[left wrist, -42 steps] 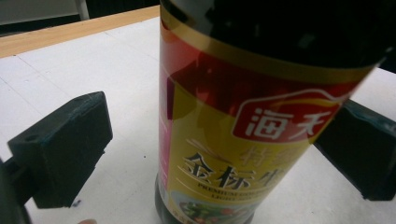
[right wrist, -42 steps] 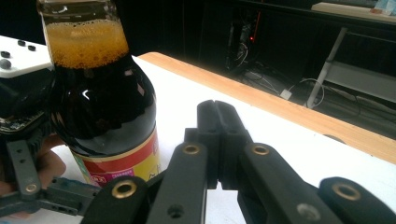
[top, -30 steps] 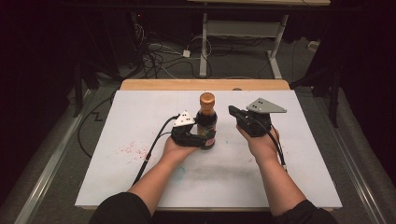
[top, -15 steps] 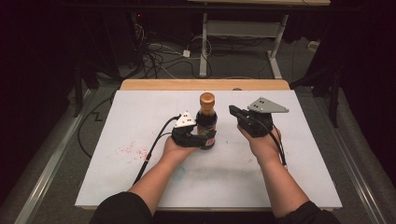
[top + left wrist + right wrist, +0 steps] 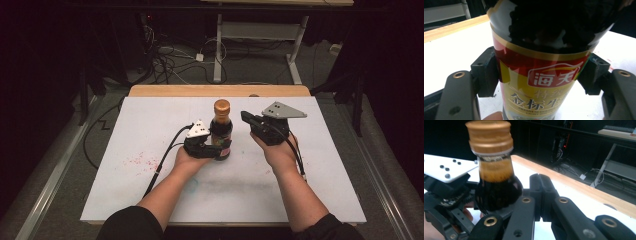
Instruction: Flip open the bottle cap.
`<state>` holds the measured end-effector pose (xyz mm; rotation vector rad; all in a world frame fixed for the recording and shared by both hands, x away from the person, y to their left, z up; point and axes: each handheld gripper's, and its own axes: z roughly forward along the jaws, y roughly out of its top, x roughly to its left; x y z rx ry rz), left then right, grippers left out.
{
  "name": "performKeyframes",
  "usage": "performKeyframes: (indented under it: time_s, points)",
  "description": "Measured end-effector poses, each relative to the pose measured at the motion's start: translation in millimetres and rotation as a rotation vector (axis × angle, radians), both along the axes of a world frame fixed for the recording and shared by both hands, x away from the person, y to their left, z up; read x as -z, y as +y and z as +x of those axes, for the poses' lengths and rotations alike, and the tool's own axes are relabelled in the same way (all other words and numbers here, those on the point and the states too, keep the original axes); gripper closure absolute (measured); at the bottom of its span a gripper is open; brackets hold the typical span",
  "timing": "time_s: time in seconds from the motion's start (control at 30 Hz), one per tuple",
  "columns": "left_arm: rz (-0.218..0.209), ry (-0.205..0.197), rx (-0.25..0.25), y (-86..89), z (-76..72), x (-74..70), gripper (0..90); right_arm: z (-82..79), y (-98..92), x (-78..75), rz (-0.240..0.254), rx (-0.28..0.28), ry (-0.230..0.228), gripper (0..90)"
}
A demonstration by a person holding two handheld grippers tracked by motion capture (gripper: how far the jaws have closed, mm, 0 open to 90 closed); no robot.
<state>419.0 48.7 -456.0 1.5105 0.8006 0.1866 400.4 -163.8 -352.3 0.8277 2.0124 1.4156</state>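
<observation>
Near the middle of the white table [image 5: 125, 165], slightly toward its far wooden edge [image 5: 165, 90], a dark sauce bottle [image 5: 221, 131] stands upright with a gold screw cap [image 5: 222, 105] on top. All places below are given from this bottle.

On the bottle's left, the left gripper [image 5: 207, 148] reaches in low, and its jaws have just been closing on the labelled lower body. In the left gripper view the two black pads [image 5: 486, 72] press against the red and yellow label [image 5: 541, 82] from either side, so the bottle is clamped between them. A fingertip shows just beneath the bottle's base in that view.

On the bottle's right, the right gripper [image 5: 248, 118] is held level with the bottle's neck, near it but apart. In the right gripper view its two jaws meet flat against each other with nothing between them, and the bottle's cap [image 5: 489, 136] and neck rise just beside them.

Open white surface lies wide to the bottle's left, to its right beyond the right hand [image 5: 277, 150], and in front toward the near edge. Faint red specks [image 5: 142, 161] mark the surface left of the bottle. Behind the bottle only a short strip of table remains before the wooden edge, with cables [image 5: 170, 62] on the floor beyond.
</observation>
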Motion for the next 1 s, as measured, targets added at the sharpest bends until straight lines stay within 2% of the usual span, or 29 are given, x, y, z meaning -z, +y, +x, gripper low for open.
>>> performKeyframes:
  time_s: [0.1,0.13,0.17,0.2,0.23,0.5,0.77,0.8,1.0]
  points:
    - [-0.012,0.003,-0.013,-1.3,-0.8,-0.1,27.5,-1.5,3.2,-5.4,-0.004,-0.015,-0.005,90.0]
    - [-0.222,0.055,-0.092,-16.1,-3.5,-3.3,27.6,-2.0,4.4,-7.3,-0.008,-0.021,-0.009,90.0]
    - [-0.222,0.055,-0.094,-16.4,-3.4,-3.3,27.6,-2.9,5.8,-9.0,-0.008,-0.025,-0.009,90.0]
    - [-0.017,0.003,-0.022,-2.4,-0.9,0.0,27.6,-3.5,7.1,-10.8,-0.010,-0.031,-0.011,90.0]
    - [-0.002,-0.002,-0.012,-0.7,-0.8,0.3,27.6,-4.0,8.4,-12.8,-0.021,-0.031,-0.012,90.0]
    - [-0.015,-0.003,-0.033,-3.5,-2.0,0.4,27.8,-8.0,14.6,-22.0,-0.023,-0.058,-0.020,90.0]
    - [-0.052,0.001,-0.054,-6.9,-2.8,0.6,27.8,-9.2,22.2,-26.4,-0.059,-0.071,-0.024,90.0]
    - [-0.035,-0.003,-0.048,-5.5,-2.5,0.8,27.8,-9.2,23.6,-26.6,-0.063,-0.073,-0.023,90.0]
    - [-0.051,-0.004,-0.067,-8.0,-3.6,0.9,28.1,-10.0,25.5,-28.4,-0.079,-0.067,-0.023,90.0]
